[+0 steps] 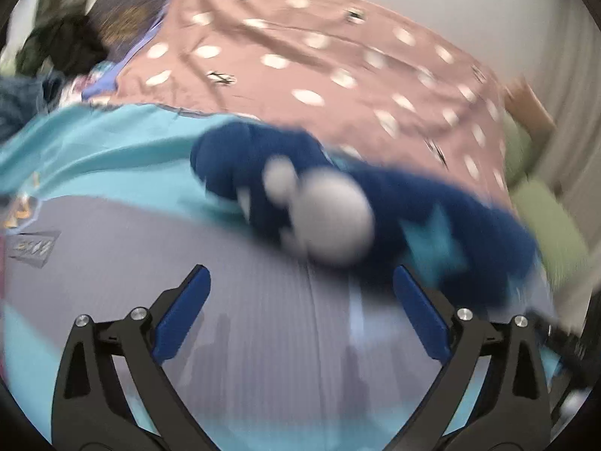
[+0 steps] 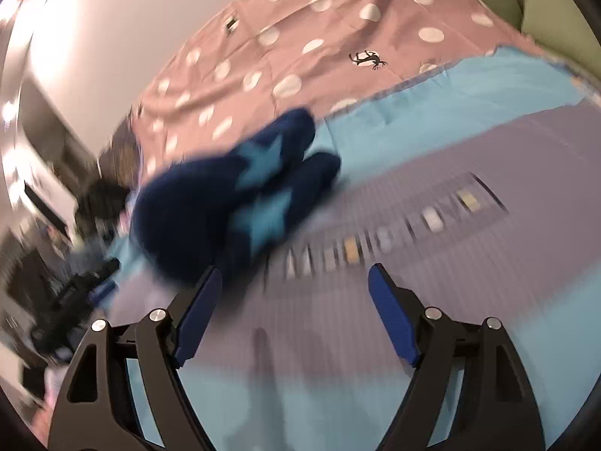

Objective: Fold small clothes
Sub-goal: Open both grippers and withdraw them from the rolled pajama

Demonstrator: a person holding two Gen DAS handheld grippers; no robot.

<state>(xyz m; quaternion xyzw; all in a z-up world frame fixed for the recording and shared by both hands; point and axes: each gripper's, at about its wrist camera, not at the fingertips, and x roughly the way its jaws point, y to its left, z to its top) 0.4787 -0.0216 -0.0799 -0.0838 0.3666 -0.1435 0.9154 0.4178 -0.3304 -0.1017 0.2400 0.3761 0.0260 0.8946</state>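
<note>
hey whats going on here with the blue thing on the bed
A person is working with two handheld grippers over a bed. A small navy garment with light blue stars lies bunched on a grey mat, next to a pink dotted cover. The left gripper and right gripper are both open and hold nothing. The pictures are motion-blurred. Folding does not look done.

Left gripper (image 1: 300, 300) fingers spread, empty; blurred navy garment (image 1: 375, 203) ahead on mat (image 1: 263, 319).
</note>
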